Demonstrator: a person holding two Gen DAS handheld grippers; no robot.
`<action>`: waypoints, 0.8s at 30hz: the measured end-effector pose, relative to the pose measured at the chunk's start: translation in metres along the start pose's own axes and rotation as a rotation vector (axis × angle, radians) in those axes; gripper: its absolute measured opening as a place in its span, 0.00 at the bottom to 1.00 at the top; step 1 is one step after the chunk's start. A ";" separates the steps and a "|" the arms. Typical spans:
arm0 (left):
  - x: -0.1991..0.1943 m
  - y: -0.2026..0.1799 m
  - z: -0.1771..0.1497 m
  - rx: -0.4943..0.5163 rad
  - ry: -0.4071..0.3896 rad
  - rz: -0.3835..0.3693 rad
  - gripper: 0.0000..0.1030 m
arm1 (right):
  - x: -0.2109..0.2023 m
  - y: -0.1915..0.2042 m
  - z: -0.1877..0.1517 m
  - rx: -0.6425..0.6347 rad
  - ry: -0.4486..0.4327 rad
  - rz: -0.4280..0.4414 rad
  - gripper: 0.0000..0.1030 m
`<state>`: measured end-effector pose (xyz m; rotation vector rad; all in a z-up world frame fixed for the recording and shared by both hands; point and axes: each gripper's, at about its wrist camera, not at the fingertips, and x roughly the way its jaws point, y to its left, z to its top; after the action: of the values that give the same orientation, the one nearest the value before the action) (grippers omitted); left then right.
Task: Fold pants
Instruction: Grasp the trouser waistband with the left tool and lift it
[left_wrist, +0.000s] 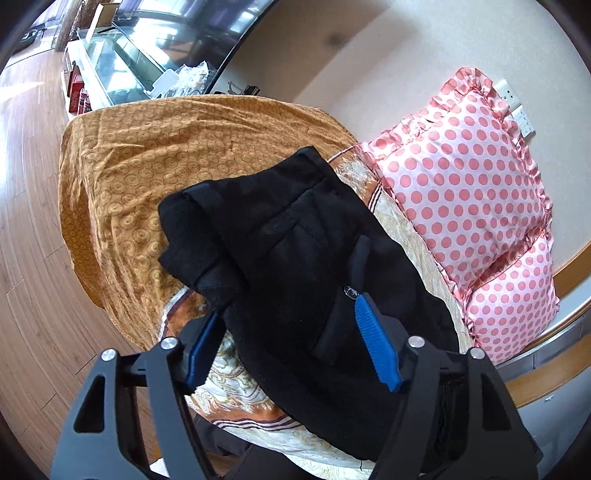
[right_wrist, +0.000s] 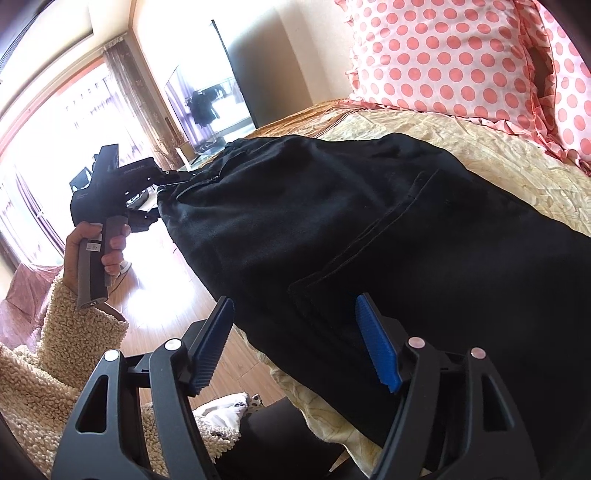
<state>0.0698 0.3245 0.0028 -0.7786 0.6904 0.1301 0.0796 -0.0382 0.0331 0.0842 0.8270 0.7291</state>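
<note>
Beside pants (left_wrist: 295, 258), polka-dot pillows (left_wrist: 461, 177), orange bedspread (left_wrist: 147, 155)

Black pants (right_wrist: 351, 229) lie across the bed (right_wrist: 480, 147) through the frame's middle. At the bottom, the right hand-held gripper (right_wrist: 295, 343) stands open astride their near edge. At left, a hand (right_wrist: 92, 243) holds the left hand-held gripper (right_wrist: 162, 197) against the waistband. Polka-dot pillows (right_wrist: 443, 55) fill the upper right.

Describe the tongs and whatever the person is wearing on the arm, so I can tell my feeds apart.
Both tongs look alike: the left tongs and right tongs have black cut-out linkage arms with silver pivot pins and ribbed blue pads. Seen from the side, the handheld unit has a grey handle under a black body. The sleeve is cream, fluffy and looped. No cables are clearly visible.
</note>
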 end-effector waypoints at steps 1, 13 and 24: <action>0.001 0.001 0.000 -0.004 -0.008 0.009 0.51 | -0.001 -0.001 0.000 0.003 -0.001 0.001 0.68; -0.023 -0.046 -0.003 0.140 -0.153 0.013 0.11 | -0.013 -0.006 -0.007 0.016 -0.037 -0.004 0.68; -0.029 -0.172 -0.034 0.405 -0.128 -0.228 0.10 | -0.046 -0.033 -0.022 0.089 -0.115 -0.046 0.73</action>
<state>0.0908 0.1820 0.1072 -0.4496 0.4803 -0.1629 0.0620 -0.0959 0.0364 0.1851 0.7494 0.6381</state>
